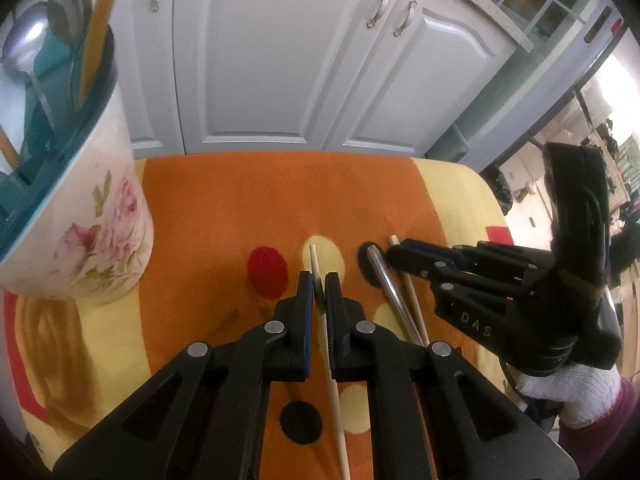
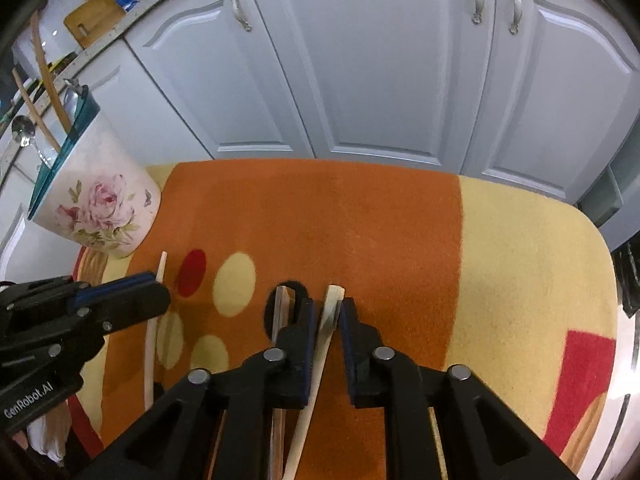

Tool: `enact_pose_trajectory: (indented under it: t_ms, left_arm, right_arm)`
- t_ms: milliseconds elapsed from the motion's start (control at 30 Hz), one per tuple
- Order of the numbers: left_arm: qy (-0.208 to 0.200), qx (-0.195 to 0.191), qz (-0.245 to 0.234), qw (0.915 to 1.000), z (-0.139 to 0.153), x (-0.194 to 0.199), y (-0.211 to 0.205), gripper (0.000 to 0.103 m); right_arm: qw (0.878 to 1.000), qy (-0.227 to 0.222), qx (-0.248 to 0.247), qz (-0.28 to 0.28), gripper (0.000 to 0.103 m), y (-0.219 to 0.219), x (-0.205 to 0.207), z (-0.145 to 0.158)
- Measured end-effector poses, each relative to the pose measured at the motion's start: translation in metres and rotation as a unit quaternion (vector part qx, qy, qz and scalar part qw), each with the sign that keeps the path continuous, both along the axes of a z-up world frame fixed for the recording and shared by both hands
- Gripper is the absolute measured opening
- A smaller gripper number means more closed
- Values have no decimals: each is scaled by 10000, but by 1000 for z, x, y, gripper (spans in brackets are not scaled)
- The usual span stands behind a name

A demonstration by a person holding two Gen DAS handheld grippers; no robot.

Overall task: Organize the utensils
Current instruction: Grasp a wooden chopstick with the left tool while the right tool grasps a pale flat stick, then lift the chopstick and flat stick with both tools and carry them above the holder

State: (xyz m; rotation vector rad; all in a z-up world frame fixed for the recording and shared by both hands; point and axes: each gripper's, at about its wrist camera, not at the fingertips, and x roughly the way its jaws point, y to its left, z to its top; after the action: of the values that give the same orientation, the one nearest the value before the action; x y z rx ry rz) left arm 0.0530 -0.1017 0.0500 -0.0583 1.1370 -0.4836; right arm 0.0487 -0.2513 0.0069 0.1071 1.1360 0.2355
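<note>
Black and angular, my left claw (image 1: 319, 286) fills the bottom of the left wrist view, its 2 blue-lined jaws pinched tight on a thin, pale wooden chopstick (image 1: 329, 364) that runs between them, its tip over a cream dot. Below lies a fuzzy orange and yellow towel (image 1: 224, 200) with red, cream and black spots. To the right, a polished metal handle (image 1: 390, 294) and another slim pale stick (image 1: 412, 300) lie side by side. My right claw (image 1: 400, 254) reaches in from the right, angled down, a white-gloved hand (image 1: 568, 396) behind it. At the left stands a rose-printed utensil holder (image 1: 100, 232) with a teal rim, holding spoons (image 1: 68, 8) and wooden handles.

Right wrist view: my right claw (image 2: 326, 312) tilts steeply down, its jaws nearly together, gripping a flat pale wooden utensil (image 2: 320, 344). Another wooden piece (image 2: 280, 312) lies just left of it. My left claw (image 2: 152, 292) enters from the left; the holder (image 2: 104, 212) stands at the towel's far left corner, before glossy white cabinet doors (image 2: 360, 60).
</note>
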Motion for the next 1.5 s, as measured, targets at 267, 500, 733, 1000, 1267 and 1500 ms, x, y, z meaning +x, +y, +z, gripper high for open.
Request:
enact_pose_trajectory:
  t_ms: [267,500,733,1000,1267,1500]
  left_arm:
    - [-178,-227,7,9996,23,-9,9,4]
    - [-395,-427,-20,9983,49,-20,16,4]
    - [-650,-606,-32,9960,79,-33,28,3]
    - [-911,-681,44,9935,106,-44,47,3]
    - [-1149,-825,80,9899,139,-54,72,3]
    - [-1325,-933,85,9867,175,-62,104,3]
  right_arm:
    - [9958,-746,529,-71,6,-19,-33,51]
    - [9878,-1310,838,1,6,-21,-67,93]
    - [9812,-1733,819,236,6,-6,-91,128]
    - [9748,-2047,770,443,6,8,-102,156]
    - [9672,-2328,736,694,6,28,-100,186]
    - [9574,-2620,726,974,6,53,-98,216]
